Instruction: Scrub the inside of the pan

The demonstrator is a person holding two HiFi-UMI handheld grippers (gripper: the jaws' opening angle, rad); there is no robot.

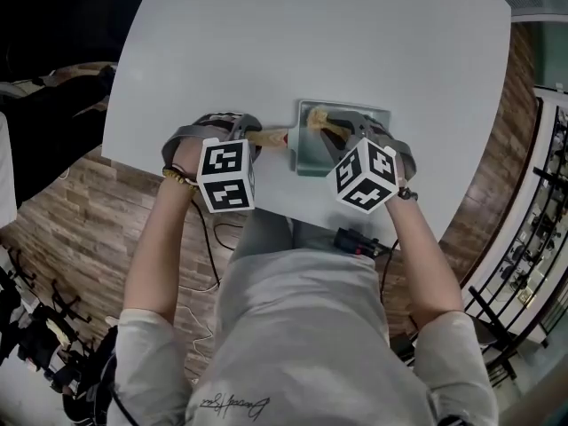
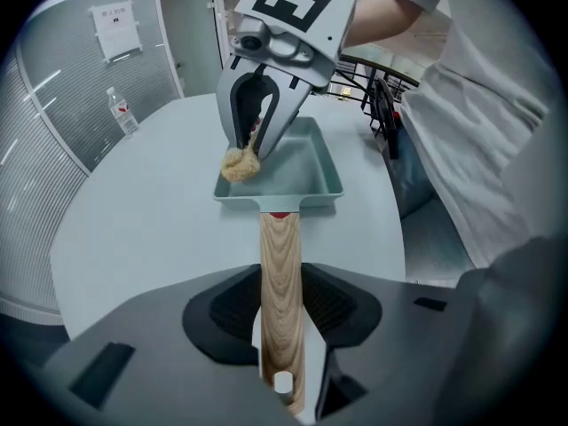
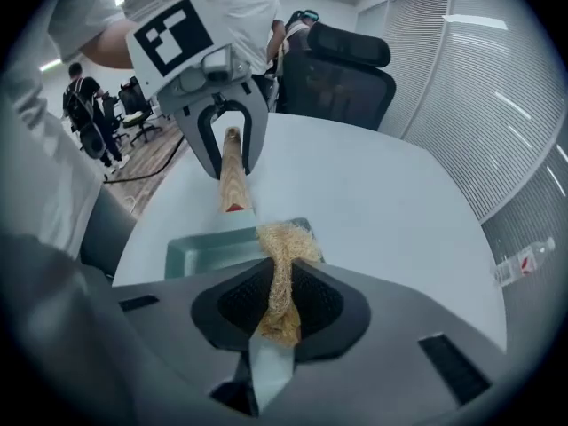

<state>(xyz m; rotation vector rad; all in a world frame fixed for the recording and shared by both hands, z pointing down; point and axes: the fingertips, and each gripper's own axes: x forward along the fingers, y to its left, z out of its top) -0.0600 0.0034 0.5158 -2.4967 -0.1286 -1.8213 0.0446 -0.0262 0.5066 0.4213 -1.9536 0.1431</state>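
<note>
A pale green rectangular pan [image 1: 306,155] [image 2: 302,171] [image 3: 202,248] lies on the white table near its front edge. Its wooden handle [image 1: 271,136] [image 2: 281,282] [image 3: 233,180] points left. My left gripper [image 1: 257,138] [image 2: 282,327] [image 3: 232,153] is shut on that handle, the pads against both sides of it. My right gripper [image 1: 333,131] [image 3: 280,313] [image 2: 253,145] is shut on a tan fibrous scrubber [image 3: 282,256] [image 2: 240,164] [image 1: 318,116]. The scrubber's free end hangs over the pan's far-left corner, at the rim.
The white table [image 1: 311,43] ends just in front of the pan, with wooden floor beyond. A water bottle [image 2: 122,114] [image 3: 524,260] stands far off on the table. A black office chair [image 3: 342,74] is behind the table, and people [image 3: 86,105] are in the background.
</note>
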